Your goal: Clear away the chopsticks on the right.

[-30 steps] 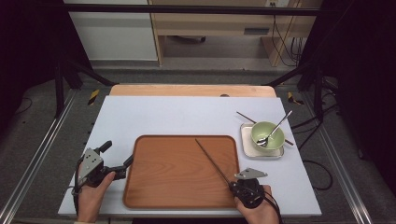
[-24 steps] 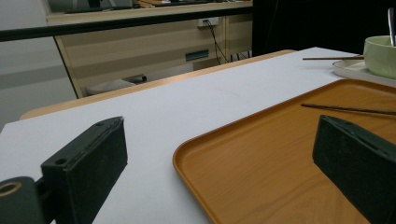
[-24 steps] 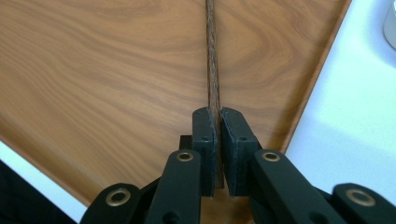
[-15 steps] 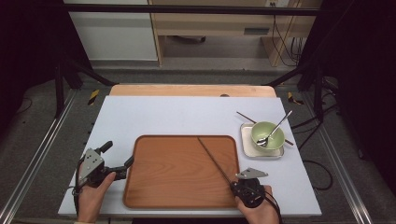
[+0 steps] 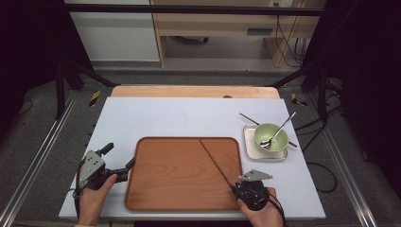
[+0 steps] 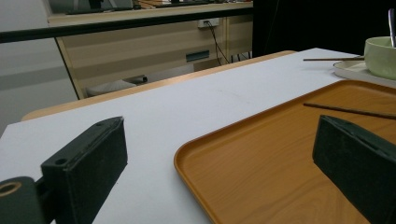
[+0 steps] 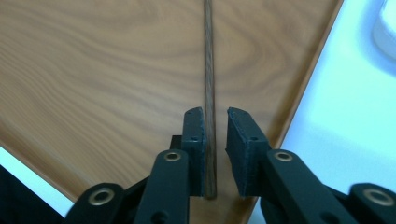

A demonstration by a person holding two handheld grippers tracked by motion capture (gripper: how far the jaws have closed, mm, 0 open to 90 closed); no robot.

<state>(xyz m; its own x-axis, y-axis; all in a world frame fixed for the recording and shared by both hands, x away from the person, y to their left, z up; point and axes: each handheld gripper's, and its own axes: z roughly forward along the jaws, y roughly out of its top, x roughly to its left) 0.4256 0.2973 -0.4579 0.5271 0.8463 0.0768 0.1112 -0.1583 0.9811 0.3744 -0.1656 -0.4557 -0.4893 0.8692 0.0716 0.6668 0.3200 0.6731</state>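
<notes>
Since a second ago, we see the right gripper (image 7: 215, 122) has just been opening its jaws: a gap now shows between the right pad and the chopstick (image 7: 209, 70), which lies against the left pad, no longer clamped. Neither hand has shifted on the table. That chopstick (image 5: 215, 163) is a thin, dark brown, straight stick, lying diagonally on the right half of the wooden tray (image 5: 165, 198), its near end between the right gripper's (image 5: 235, 188) jaws by the tray's near right corner. We count two chopsticks: the second (image 5: 247, 117) rests on the white square plate (image 5: 249, 146) to the right of the tray, passing behind the green bowl (image 5: 279, 137). One metal spoon (image 5: 281, 131) leans in that bowl. One tray, one plate, one bowl. The left gripper (image 5: 127, 165), at the tray's left edge, stands wide open, with nothing between its pads (image 6: 88, 163).
</notes>
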